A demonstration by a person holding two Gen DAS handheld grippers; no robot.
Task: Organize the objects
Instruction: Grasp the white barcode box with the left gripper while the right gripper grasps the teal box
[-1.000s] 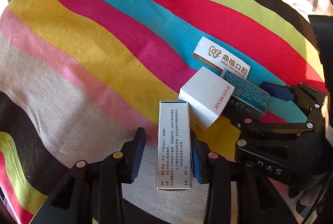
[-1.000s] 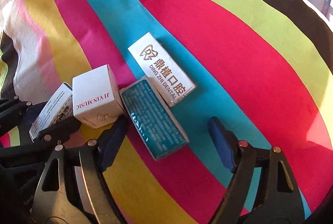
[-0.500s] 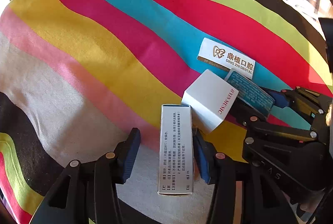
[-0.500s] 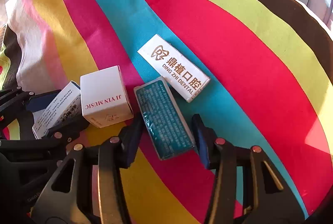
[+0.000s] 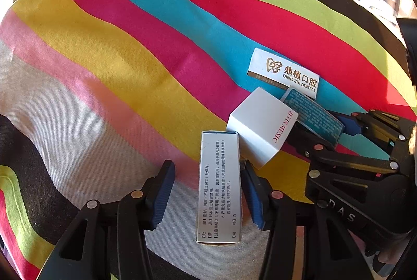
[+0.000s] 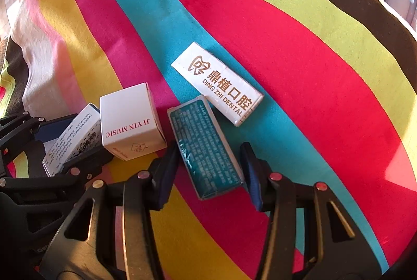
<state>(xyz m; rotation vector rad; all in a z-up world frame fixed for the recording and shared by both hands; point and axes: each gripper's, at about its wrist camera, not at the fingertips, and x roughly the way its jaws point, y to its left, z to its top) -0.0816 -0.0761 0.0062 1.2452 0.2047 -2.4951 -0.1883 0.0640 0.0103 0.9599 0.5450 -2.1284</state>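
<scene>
A silver-white box with printed text [image 5: 219, 188] lies lengthwise between the fingers of my left gripper [image 5: 207, 165]. That gripper is open: the right pad is close to the box and the left pad stands clear of it. My right gripper [image 6: 209, 149] is shut on a teal box [image 6: 206, 147], one pad on each long side. A white JI YIN MUSIC box [image 6: 130, 121] sits between the two held-over boxes. A white DING ZHI DENTAL box [image 6: 216, 82] lies just beyond the teal one.
Everything rests on a cloth with wavy coloured stripes [image 5: 117, 58]. The two grippers sit close side by side, the right gripper [image 5: 323, 123] showing at the right of the left wrist view. Windows and a dark edge run along the far side.
My right gripper's jaws came in from wide apart and closed on the teal box. My left gripper's jaws spread a little wider around the silver-white box. Neither hand shifted much.
</scene>
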